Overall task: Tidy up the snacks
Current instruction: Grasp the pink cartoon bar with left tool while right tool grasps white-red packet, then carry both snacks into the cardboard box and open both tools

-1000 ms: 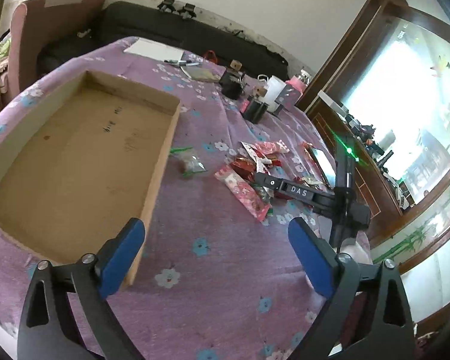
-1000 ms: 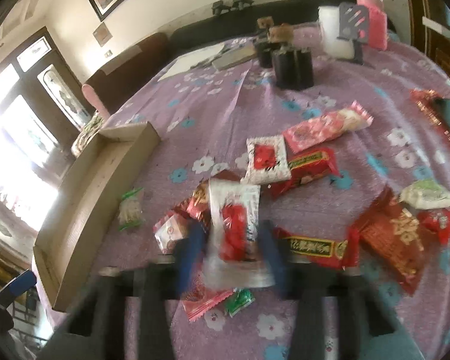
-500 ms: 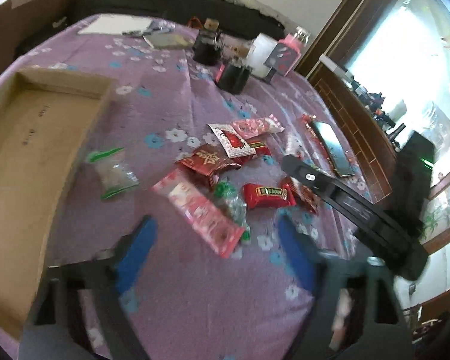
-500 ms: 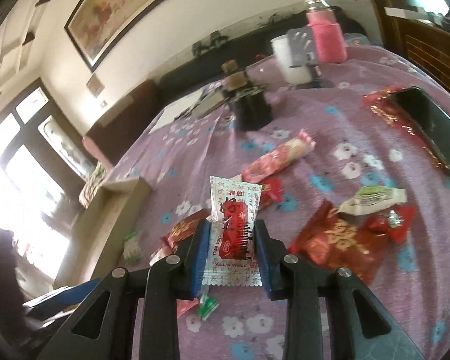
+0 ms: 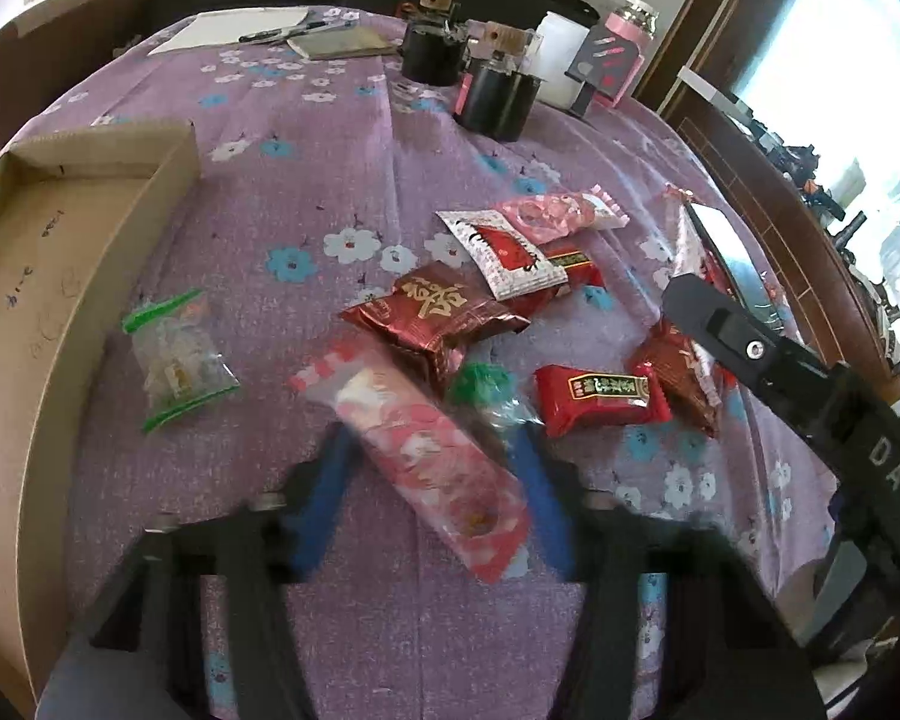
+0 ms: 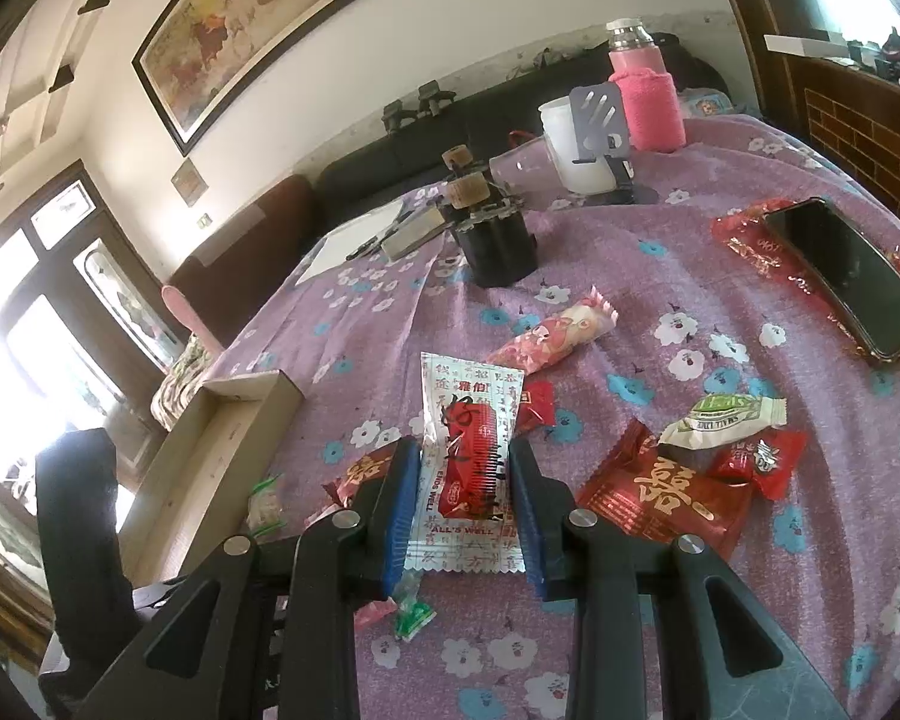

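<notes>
While my right gripper holds a white-and-red sachet clamped between its blue pads, lifted above the purple flowered tablecloth, my left gripper is closing its jaws around a long pink wrapped snack that lies between them near the table's front edge. I cannot tell through the blur whether the pads have bitten yet. Loose sweets, among them a dark red packet and a small red bar, lie scattered mid-table; a clear green-edged bag sits just beside the cardboard tray at the table's left edge. I judge this the pick-up step, with nothing visible in the tray. Next I would need a firm grip on the pink snack, then carry both pieces over the tray's wall and release them inside.
</notes>
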Motion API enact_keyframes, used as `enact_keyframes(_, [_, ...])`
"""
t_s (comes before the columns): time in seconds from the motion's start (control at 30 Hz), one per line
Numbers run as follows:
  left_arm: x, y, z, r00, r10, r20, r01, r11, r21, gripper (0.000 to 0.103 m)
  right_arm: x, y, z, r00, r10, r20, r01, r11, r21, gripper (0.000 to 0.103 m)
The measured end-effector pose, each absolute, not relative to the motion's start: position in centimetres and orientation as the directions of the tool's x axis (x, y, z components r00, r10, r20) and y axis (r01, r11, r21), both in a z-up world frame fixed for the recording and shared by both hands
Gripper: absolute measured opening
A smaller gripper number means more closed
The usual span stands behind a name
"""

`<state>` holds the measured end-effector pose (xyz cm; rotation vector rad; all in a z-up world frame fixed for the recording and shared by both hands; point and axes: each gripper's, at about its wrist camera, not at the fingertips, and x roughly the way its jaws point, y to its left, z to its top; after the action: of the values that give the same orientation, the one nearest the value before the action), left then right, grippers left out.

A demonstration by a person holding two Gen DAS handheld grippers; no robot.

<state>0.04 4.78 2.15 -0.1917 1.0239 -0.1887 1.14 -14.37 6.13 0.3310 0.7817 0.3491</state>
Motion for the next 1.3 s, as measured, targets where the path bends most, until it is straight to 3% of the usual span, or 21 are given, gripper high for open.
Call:
enact_keyframes(0.1, [0.0,5.1,2.2,0.510,-0.255,-0.822,0.071,0.964,-0.255,0.021,1.2,-14.3,6.1,0.658,0.418,-0.627,-0.180,0.895,0.408,0.032])
enact_keyframes(0.6, [-5.4,11.4,7.9,0.622,-0.393,-0.677,0.121,0.903,-0.413,0.020,0.8,-12.8,5.5,0.647,0.422,-0.635,-0.221,0.901,0.374,0.031])
enact_keyframes(1.0, [-4.1,22.2,12.2,0.721,-0.150,-0.676,-0.016,0.972,-0.233,0.021,0.3,-5.6,8.8,0.544,0.533,-0.648,-0.366,0.846,0.389,0.030])
enact_keyframes(1.3, [0.6,25.6,9.0,0.669,-0.133,-0.731,-0.047,0.974,-0.220,0.021,2.5,4.7,9.2,0.449,0.555,-0.700,-0.466,0.814,0.347,0.030])
